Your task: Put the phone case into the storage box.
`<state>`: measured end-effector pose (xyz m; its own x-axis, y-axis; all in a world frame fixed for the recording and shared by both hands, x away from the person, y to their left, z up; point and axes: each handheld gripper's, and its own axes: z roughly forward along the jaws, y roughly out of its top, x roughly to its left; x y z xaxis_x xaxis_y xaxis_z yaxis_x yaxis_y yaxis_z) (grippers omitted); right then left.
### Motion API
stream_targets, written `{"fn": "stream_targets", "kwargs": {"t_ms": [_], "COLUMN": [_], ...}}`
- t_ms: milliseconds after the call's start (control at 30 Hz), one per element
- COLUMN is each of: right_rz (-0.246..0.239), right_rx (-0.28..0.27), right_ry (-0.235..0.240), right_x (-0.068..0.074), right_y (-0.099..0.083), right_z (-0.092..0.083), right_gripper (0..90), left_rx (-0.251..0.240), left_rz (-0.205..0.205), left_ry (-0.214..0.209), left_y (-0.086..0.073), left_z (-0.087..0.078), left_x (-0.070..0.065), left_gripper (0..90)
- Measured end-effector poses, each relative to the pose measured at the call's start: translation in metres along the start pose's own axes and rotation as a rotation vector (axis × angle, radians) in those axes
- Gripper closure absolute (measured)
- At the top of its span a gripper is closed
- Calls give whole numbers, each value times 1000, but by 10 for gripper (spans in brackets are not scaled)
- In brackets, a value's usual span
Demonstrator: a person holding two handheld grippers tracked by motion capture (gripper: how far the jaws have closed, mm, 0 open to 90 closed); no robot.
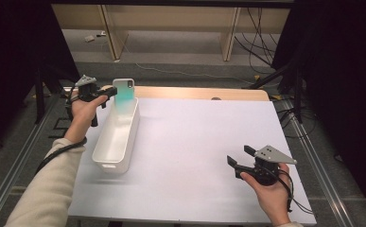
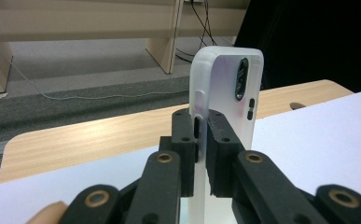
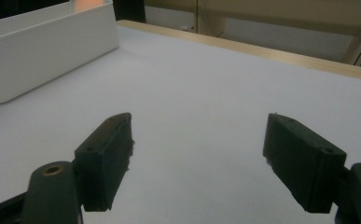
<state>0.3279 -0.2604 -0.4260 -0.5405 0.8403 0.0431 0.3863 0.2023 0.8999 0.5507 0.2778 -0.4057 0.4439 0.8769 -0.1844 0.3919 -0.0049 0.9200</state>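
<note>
White table [image 1: 195,156]: one phone case [image 1: 124,90], one bin [image 1: 117,137].

The phone case [image 2: 225,93] looks like smooth, milky, half-clear plastic with a soft sheen, and from above its back shows a teal tint; the pads [image 2: 218,154] of the left gripper [image 1: 106,98] that clamp its edge are matt black and slightly rough, with frayed edges and brass-coloured rivets in the black plastic links. The long bin [image 1: 117,137] at the table's left edge is glossy, smooth white plastic. The table [image 1: 195,93] is pale wood with a fine grain and a low sheen along its far edge, covered by a matt white sheet [image 1: 195,151], and the right gripper [image 1: 239,158] carries a dull grey metal-looking plate.
</note>
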Motion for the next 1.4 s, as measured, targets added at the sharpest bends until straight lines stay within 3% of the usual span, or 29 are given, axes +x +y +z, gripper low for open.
{"fn": "stream_targets", "kwargs": {"t_ms": [467,500,533,600,1100,1133,1400], "right_rz": [8,15,16,0,9,9,9], "right_rx": [6,-18,13,3,-7,13,14], "right_ry": [6,5,10,-1,5,9,9], "right_x": [0,0,0,0,0,0,0], "right_y": [0,-1,0,0,-1,0,0], "right_z": [-1,1,-1,0,1,-1,-1], "right_gripper": [252,252,252,252,252,252,252], "left_rx": [22,23,23,30,47,49,57], "left_rz": [-3,-2,-7,-6,-6,-6,-9], "left_ry": [6,5,5,4,19,22,34], "left_y": [-7,-8,-8,-9,-14,-14,-15], "left_z": [6,6,7,7,9,9,10], "left_x": [1,2,2,2,4,4,5], "left_gripper": [826,826,826,826,821,820,809]}}
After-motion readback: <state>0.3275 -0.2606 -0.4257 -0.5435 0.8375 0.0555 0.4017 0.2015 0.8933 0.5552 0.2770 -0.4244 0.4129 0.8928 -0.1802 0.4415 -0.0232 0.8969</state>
